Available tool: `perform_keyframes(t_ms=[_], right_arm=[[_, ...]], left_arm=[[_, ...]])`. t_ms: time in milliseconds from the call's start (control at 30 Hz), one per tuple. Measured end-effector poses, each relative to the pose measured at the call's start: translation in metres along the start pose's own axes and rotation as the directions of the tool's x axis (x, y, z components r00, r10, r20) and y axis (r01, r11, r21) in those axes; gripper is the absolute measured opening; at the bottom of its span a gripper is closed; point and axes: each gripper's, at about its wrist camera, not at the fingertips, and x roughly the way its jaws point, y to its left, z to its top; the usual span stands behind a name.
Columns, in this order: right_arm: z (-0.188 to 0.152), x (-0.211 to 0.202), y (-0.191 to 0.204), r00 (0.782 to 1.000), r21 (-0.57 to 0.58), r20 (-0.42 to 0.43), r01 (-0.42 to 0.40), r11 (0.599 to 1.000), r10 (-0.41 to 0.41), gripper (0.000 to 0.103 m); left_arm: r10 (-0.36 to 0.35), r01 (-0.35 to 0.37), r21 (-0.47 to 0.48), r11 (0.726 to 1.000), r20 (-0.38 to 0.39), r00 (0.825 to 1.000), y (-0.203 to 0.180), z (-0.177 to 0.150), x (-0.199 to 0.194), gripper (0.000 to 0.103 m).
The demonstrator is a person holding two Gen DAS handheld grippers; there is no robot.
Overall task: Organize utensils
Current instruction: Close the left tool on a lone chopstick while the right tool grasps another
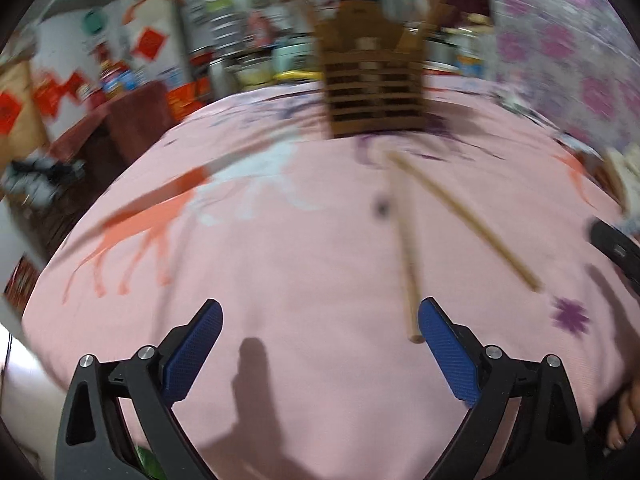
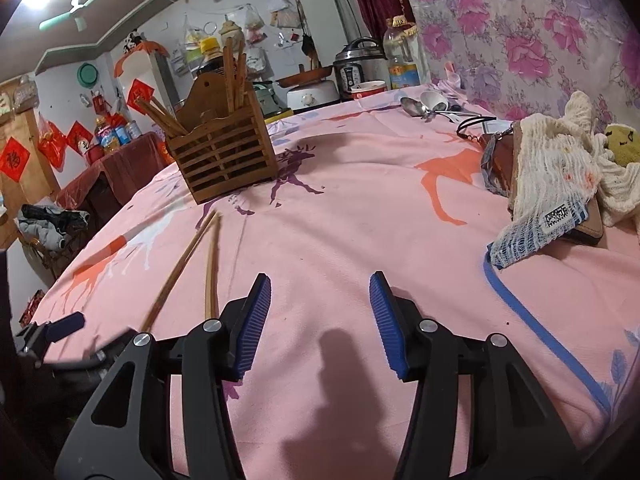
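- Over the near edge of the table, the left gripper (image 1: pixel 320 354) hovers above the pink cloth (image 1: pixel 304 264) with its blue fingers spread wide and nothing between them.
- Just ahead of its right finger (image 1: pixel 448 356) lie two loose chopsticks (image 1: pixel 408 248), meeting at their far ends and splayed toward the gripper.
- The right gripper (image 2: pixel 320 320) hangs low over the same cloth, fingers likewise apart and empty; the chopsticks (image 2: pixel 200 256) lie to its left.
- Toward the far edge stands the wooden holder (image 2: pixel 224 152), upright, with more chopsticks leaning in it.
- Only the sharp right view shows the spoons (image 2: pixel 424 106) near the far right corner and the knitted cloth (image 2: pixel 560 160) at the right edge; the left view is blurred.
- A label with a QR code (image 2: pixel 556 214) shows under that cloth; its text is too small to read.
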Motion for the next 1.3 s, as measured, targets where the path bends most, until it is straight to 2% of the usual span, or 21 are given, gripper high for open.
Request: perform_keyframes(t_ms=[67,167,367,467,533,567,633,667,700,767,933,1100,1200,1300], right_arm=[[-0.001,0.0,0.003,1.0,-0.011,0.001,-0.005,1.0,0.005,0.052],[-0.004,-0.002,0.011,1.0,-0.043,0.005,-0.018,0.999,0.018,0.052],[-0.007,-0.007,0.023,0.999,-0.105,0.025,-0.037,0.994,0.04,0.052],[-0.007,-0.007,0.02,0.999,-0.079,0.02,-0.033,0.996,0.035,0.052],[-0.006,-0.008,0.018,0.999,-0.061,0.019,-0.032,0.998,0.033,0.052],[-0.006,-0.007,0.017,0.999,-0.06,0.019,-0.032,0.998,0.033,0.052],[-0.006,-0.009,0.019,0.999,-0.068,0.022,-0.033,0.997,0.035,0.052],[-0.006,-0.009,0.02,0.999,-0.073,0.023,-0.034,0.997,0.036,0.052],[-0.006,-0.008,0.02,0.999,-0.076,0.024,-0.035,0.996,0.036,0.052],[-0.007,-0.009,0.021,0.999,-0.082,0.026,-0.037,0.996,0.04,0.052],[-0.01,-0.008,0.031,0.996,-0.132,0.003,-0.083,0.988,0.085,0.052],[-0.019,-0.007,0.052,0.99,-0.243,-0.026,-0.14,0.96,0.138,0.052],[-0.022,-0.004,0.058,0.988,-0.271,-0.043,-0.155,0.95,0.149,0.049],[-0.024,-0.003,0.062,0.985,-0.289,-0.055,-0.17,0.942,0.161,0.042]], left_arm=[[0.015,-0.016,-0.053,0.998,-0.01,1.0,0.024,-0.002,0.0,0.097],[-0.014,0.014,-0.104,0.994,-0.002,1.0,0.043,-0.008,-0.01,0.096],[-0.085,0.085,0.007,0.996,0.029,0.996,0.01,-0.012,-0.017,0.094],[-0.105,0.104,0.08,0.991,0.018,0.994,-0.013,-0.01,-0.012,0.081],[-0.119,0.118,0.104,0.988,0.008,0.993,-0.022,-0.008,-0.006,0.064],[-0.13,0.128,0.105,0.986,0.012,0.991,-0.024,-0.005,-0.004,0.059],[-0.147,0.146,0.101,0.984,0.005,0.989,-0.025,-0.002,-0.002,0.023],[-0.143,0.142,0.097,0.985,0.003,0.99,-0.024,-0.002,-0.001,0.014],[-0.118,0.117,0.088,0.989,0.004,0.993,-0.02,-0.002,0.0,0.009],[-0.083,0.083,0.051,0.995,0.005,0.997,-0.006,-0.004,0.002,0.009],[-0.068,0.068,-0.032,0.997,0.006,0.998,0.031,-0.013,-0.003,0.012],[-0.051,0.051,-0.021,0.998,0.022,0.998,0.03,-0.015,-0.005,0.012],[-0.054,0.055,-0.026,0.998,0.024,0.998,0.031,-0.015,-0.005,0.013],[-0.051,0.052,-0.042,0.998,0.026,0.998,0.034,-0.015,-0.003,0.02]])
